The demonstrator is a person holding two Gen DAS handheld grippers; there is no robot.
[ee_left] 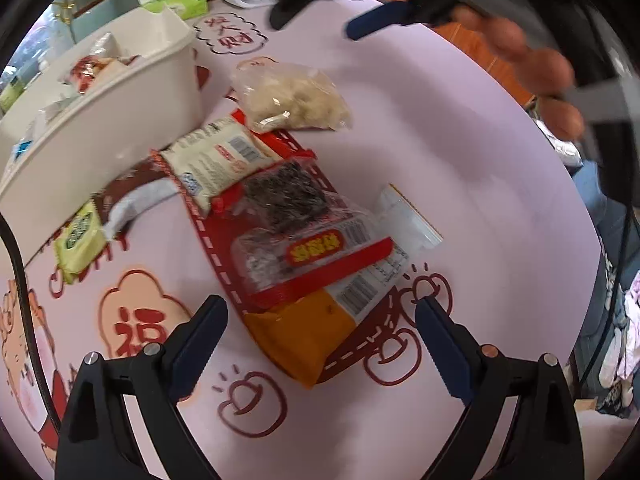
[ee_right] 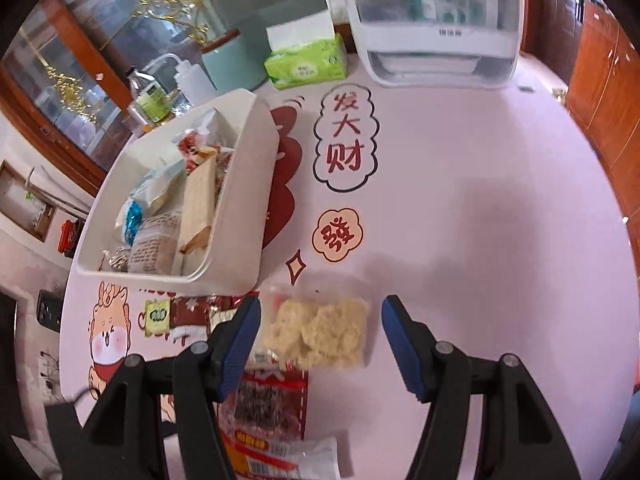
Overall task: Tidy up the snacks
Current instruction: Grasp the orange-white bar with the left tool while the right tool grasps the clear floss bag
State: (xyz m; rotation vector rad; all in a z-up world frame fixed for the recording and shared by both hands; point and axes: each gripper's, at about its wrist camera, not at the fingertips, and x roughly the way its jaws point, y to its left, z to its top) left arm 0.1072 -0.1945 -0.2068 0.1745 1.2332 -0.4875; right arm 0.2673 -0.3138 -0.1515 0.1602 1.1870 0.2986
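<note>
A round table (ee_right: 480, 168) with a pink printed cover holds a loose heap of snack packets beside a white bin (ee_right: 240, 200). In the left wrist view the left gripper (ee_left: 320, 320) hangs over the near end of the heap with its jaws standing wide apart and nothing between the pads; below them lies an orange bag (ee_left: 296, 336), partly covered by a clear packet with a red strip and dark contents (ee_left: 296, 216). Farther along the heap sits a white packet with a barcode (ee_left: 216, 160), then a clear bag of pale lumps (ee_left: 292, 96) at the far end. A small green packet (ee_left: 80, 240) and a brown-and-white wrapper (ee_left: 128, 196) lie to the left, close against the bin's wall. In the right wrist view the right gripper (ee_right: 320, 320) is poised above the bag of pale lumps (ee_right: 320, 332), its blue-padded fingers (ee_right: 240, 344) spread to either side of the bag and not pressing on it; whether the left pad brushes the bag's edge cannot be told. The bin stands to the left and farther away, already filled with several wrapped snacks (ee_right: 196, 200) standing on edge. Beyond it at the table's far edge are a green tissue pack (ee_right: 308, 64) and a white appliance with a clear hood (ee_right: 436, 32). The right gripper (ee_left: 360, 28) also shows blurred at the top of the left wrist view, with a person's fingers (ee_left: 536, 68) around its handle.
</note>
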